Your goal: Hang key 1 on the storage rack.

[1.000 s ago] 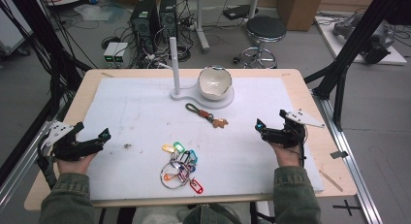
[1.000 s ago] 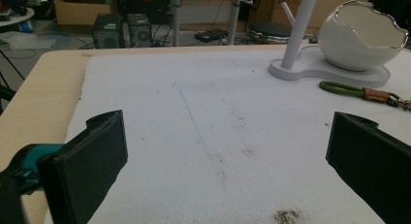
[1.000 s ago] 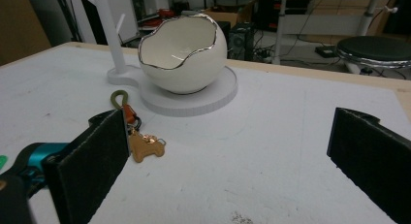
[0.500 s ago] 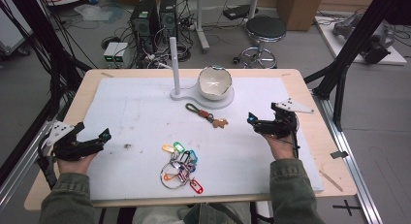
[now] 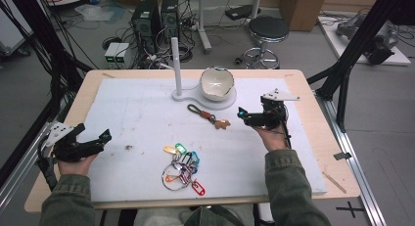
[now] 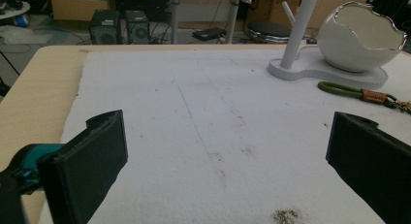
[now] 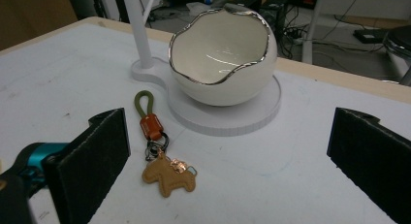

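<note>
Facing horse keychain (image 7: 167, 175), right gripper (image 5: 250, 116) gapes (jaws' tips cropped).

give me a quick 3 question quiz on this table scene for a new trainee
1. True or false: the right gripper is shut on the horse keychain.
2. Which thing lies nearest the person's edge of the table? A) the egg-shaped bowl B) the bunch of coloured key tags C) the white post
3. Fill in: the horse keychain's green loop points toward the white ____ under the bowl.

Key:
1. False; its jaws stand wide open, short of the keychain.
2. B
3. base
</note>
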Motion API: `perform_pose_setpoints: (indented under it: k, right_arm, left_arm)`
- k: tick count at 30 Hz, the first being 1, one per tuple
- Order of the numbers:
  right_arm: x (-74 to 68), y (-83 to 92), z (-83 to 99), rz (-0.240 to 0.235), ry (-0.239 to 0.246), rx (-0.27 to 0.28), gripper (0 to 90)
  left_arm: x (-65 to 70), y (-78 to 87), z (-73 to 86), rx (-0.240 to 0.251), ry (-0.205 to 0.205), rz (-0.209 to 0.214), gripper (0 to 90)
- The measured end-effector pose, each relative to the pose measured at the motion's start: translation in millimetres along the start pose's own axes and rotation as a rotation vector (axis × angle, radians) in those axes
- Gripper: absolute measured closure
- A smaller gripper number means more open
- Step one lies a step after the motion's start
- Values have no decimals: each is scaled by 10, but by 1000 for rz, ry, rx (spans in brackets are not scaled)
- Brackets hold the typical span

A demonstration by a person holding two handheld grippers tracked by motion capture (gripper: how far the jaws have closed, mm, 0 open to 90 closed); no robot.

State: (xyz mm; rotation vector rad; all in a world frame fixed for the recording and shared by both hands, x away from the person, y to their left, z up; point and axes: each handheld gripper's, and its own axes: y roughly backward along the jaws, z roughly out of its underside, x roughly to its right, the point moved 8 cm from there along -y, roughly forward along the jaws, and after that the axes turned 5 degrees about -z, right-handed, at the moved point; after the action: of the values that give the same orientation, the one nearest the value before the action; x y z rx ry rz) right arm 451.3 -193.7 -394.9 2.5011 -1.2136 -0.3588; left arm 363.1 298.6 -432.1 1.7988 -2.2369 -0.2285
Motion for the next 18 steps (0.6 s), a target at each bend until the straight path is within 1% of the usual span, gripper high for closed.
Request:
perform_pose_setpoints:
  k: [2,3,4,6,7,9,18]
  right_arm:
    - [-43,-77,-44,-15,2,-13,5]
    - [-43,-77,-44,-15,2,-13,5]
    - [-63,-110,-68,-25,5,-21,5]
    - [-91,-156,-115,-33,18,-19,6]
    - [-105,-178,-125,-38,18,-29,5]
    - [-112,-253,-148,-44,18,-41,6]
    - [-142,-394,-192,-60,20,-66,5]
  left_arm:
    - [0,-1,0,0,1,1,17]
    - [2,0,-3,3,4,1,16]
    - [2,2,-5,5,3,3,16]
    - [-1,5,-8,7,4,2,17]
    - [-3,5,-9,7,4,2,17]
    - [-5,5,-8,6,6,3,17]
    - [-5,-1,-6,5,10,4,17]
